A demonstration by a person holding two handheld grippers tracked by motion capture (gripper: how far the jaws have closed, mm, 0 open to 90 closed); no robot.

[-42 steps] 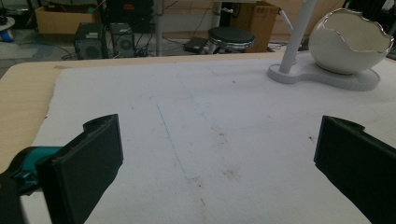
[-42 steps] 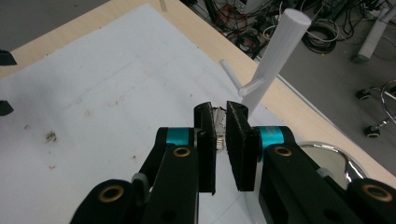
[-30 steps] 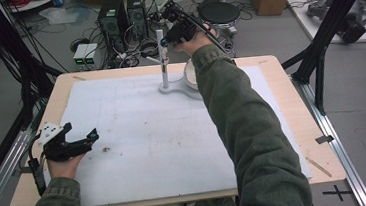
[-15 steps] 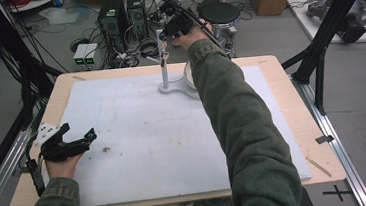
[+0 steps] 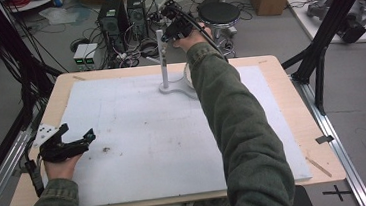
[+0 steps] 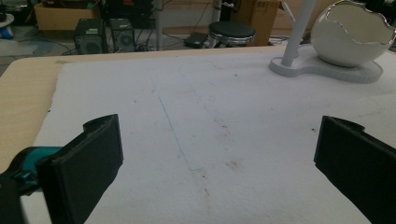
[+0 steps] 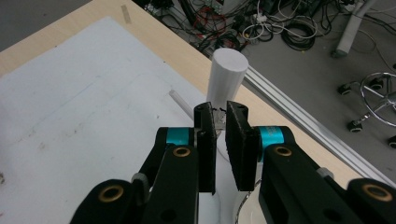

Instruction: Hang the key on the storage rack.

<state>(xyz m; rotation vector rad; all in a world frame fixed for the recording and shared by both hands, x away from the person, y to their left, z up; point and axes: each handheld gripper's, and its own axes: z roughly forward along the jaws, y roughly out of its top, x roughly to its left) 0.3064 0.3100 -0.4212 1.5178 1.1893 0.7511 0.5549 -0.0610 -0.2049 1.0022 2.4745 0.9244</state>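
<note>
My right tool (image 5: 175, 33) is raised at the far edge of the pale wooden surface (image 5: 291, 103), just beside the top of the tall white cylindrical post (image 5: 162, 59). In the right gripper view its two black jaws stand nearly together, a thin gap left between them, and something small and dark sits in that gap; I cannot tell what it is, nor whether the jaws really pinch it. The post's flat round top (image 7: 228, 65) sits just beyond the jaw tips and a little to their left.

The post rises from a flat grey-white base plate (image 6: 327, 72) that lies on the white foam sheet (image 5: 149, 136) covering most of the surface. On that same base, right next to the post, rests a white glossy eggshell-shaped bowl with a jagged broken rim (image 6: 350, 32). In the high view my right sleeve covers most of the bowl.

My left tool (image 5: 66, 143) hangs low over the near left corner of the foam sheet, well apart from the post and bowl. Its jaws are spread wide with nothing between them; ahead of them I see bare sheet with a few brown specks and a faint blue pencil line (image 6: 175, 130).
</note>
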